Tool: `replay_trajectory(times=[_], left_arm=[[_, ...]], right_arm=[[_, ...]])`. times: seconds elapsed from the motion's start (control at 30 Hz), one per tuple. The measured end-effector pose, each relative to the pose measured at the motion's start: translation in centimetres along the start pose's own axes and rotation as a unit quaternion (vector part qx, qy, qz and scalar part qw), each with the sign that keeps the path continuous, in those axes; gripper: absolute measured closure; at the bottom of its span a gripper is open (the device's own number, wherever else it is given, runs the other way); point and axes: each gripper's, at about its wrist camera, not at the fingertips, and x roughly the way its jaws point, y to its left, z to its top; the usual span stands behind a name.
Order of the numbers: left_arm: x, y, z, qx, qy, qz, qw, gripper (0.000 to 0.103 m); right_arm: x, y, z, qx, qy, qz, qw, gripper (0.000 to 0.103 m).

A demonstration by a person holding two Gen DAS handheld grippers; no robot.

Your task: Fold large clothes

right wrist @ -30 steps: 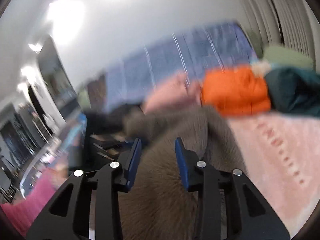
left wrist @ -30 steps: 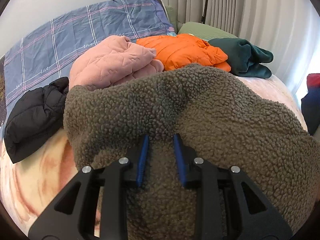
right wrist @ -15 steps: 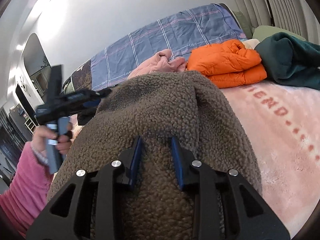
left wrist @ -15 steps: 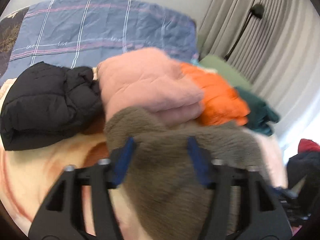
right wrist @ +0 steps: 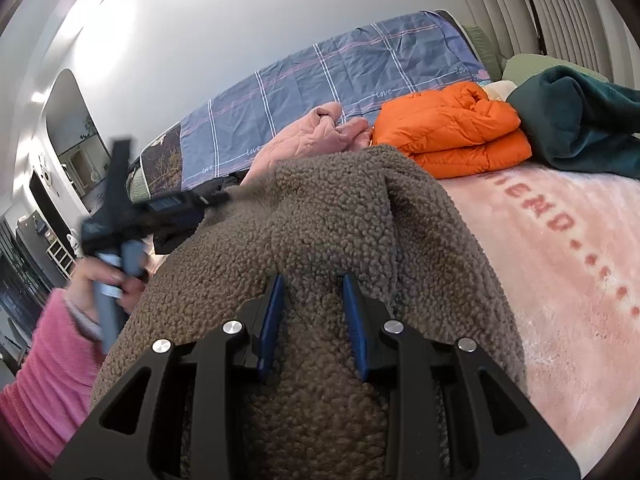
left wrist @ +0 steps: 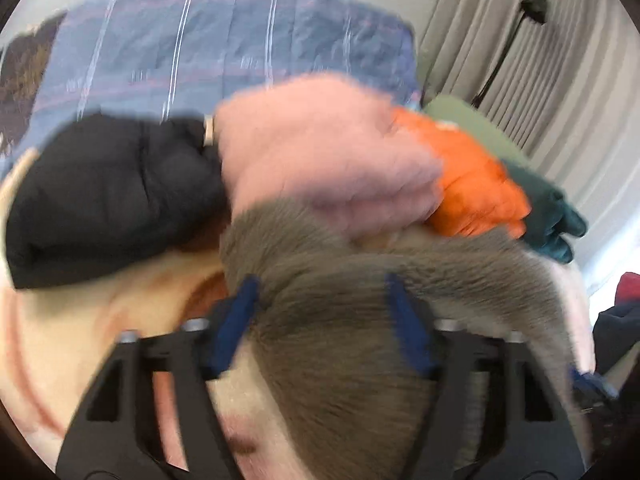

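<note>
R gripper (right wrist: 312,320) fingers narrow, pinching brown fleece jacket (right wrist: 340,216) on pink blanket (right wrist: 560,264). L gripper (left wrist: 324,320) fingers wide apart, fleece between, view blurred, grip can't tell. Beyond: black jacket (left wrist: 108,192), pink jacket (left wrist: 320,152), orange puffer (right wrist: 452,128), teal garment (right wrist: 580,116); plaid cover (right wrist: 340,76) at wall.

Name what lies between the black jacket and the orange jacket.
The folded pink quilted jacket lies between the black jacket and the orange jacket, touching both; the left wrist view shows this.
</note>
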Motion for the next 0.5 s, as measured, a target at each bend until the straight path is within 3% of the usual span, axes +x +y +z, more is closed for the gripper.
replay_trajectory(times=[0.03, 0.07, 0.17, 0.27, 0.33, 0.4, 0.43, 0.5], left_arm=[[-1.2, -0.9, 0.5, 0.012, -0.015, 0.002, 0.9998, 0.092], [-2.2, -2.0, 1.2, 0.021, -0.025, -0.002, 0.9995, 0.094], [-3.3, -5.6, 2.3, 0.051, -0.026, -0.065, 0.9962, 0.094], [-1.0, -11.3, 2.4, 0.120, 0.023, -0.128, 0.9842, 0.092], [2.4, -14.2, 1.6, 0.174, 0.066, -0.120, 0.9751, 0.087], [9.3, -15.8, -0.6, 0.217, 0.176, -0.065, 0.9580, 0.087], [11.6, -15.4, -1.0, 0.198, 0.207, -0.064, 0.9559, 0.087], [11.9, -14.8, -0.3, 0.174, 0.214, -0.076, 0.9581, 0.088]], right_arm=[[0.0, -0.1, 0.0, 0.002, 0.000, 0.001, 1.000, 0.073], [0.0, 0.0, 0.0, 0.001, -0.001, 0.001, 1.000, 0.073], [0.0, -0.2, 0.1, 0.003, -0.003, 0.000, 1.000, 0.073], [0.0, -0.3, 0.0, 0.005, -0.004, 0.003, 1.000, 0.073], [0.0, -0.4, 0.0, 0.007, -0.003, -0.002, 1.000, 0.073], [0.5, -0.6, -0.1, 0.010, -0.004, -0.024, 1.000, 0.073], [0.6, -1.0, 0.0, 0.016, -0.008, -0.014, 1.000, 0.073], [0.7, -1.4, 0.2, 0.029, -0.001, 0.004, 1.000, 0.073]])
